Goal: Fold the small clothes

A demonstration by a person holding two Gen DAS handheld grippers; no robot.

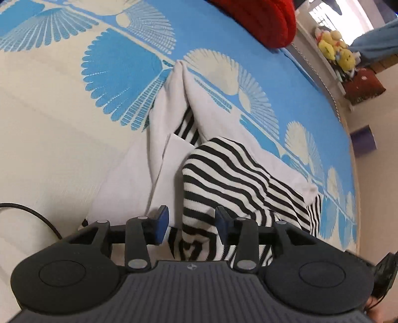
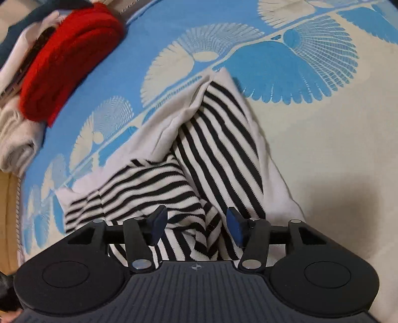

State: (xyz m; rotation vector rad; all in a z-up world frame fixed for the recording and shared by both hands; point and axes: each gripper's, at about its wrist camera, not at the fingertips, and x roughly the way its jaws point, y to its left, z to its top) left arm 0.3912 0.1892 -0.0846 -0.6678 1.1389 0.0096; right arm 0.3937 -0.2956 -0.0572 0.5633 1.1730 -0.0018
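Observation:
A small garment with a black-and-white striped body and white sleeves lies rumpled on the blue and cream bedspread. My left gripper is open, its blue pads either side of a raised striped fold, not closed on it. In the right wrist view the same striped garment spreads ahead with a white sleeve folded over it. My right gripper is open over the striped cloth near the hem.
A folded red garment lies on a pile of other clothes at the bed's far corner; it also shows in the left wrist view. Yellow plush toys sit on a shelf beyond the bed. A black cable lies at left.

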